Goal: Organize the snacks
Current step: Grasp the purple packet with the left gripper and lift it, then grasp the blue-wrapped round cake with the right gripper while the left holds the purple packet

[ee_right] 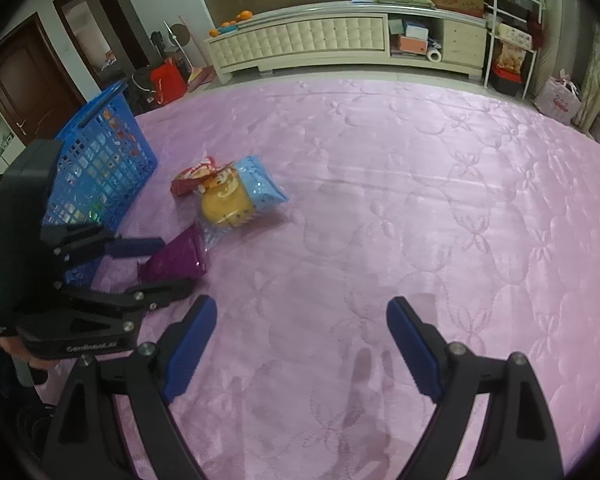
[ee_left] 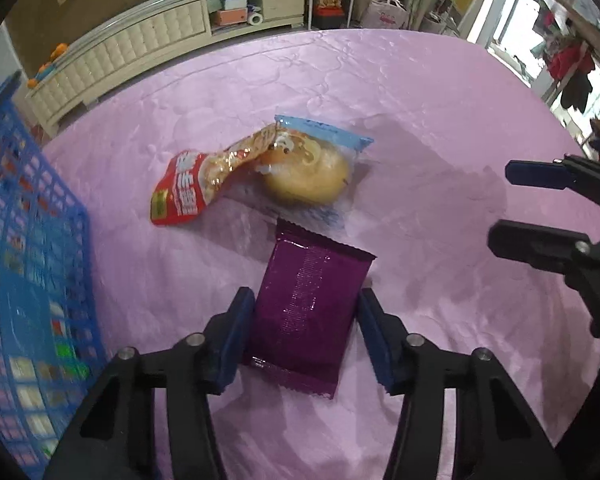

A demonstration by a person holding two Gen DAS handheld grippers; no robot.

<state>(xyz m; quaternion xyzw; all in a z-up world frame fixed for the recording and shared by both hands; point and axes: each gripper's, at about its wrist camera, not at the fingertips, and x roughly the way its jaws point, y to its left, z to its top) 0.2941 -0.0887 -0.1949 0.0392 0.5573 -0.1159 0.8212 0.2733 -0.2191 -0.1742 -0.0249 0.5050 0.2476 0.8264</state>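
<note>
Below, left tongs (ee_left: 304, 334) clamped on purple packet (ee_left: 308, 312); right tongs (ee_right: 302, 344) agape; bun pack (ee_left: 312, 168) half-covered.

A flat purple snack packet (ee_left: 310, 312) lies between the left jaws; a red pouch (ee_left: 196, 180) and a clear-wrapped bun (ee_left: 308, 176) lie just beyond their tips.

Snack packets on the pink surface (ee_left: 420, 120): three. One purple packet (ee_left: 308, 316), near; one red packet (ee_left: 188, 184), far left; one clear-and-blue bun packet (ee_left: 312, 172), far. Blue baskets (ee_left: 28, 240): one, left. Grippers: two.
</note>
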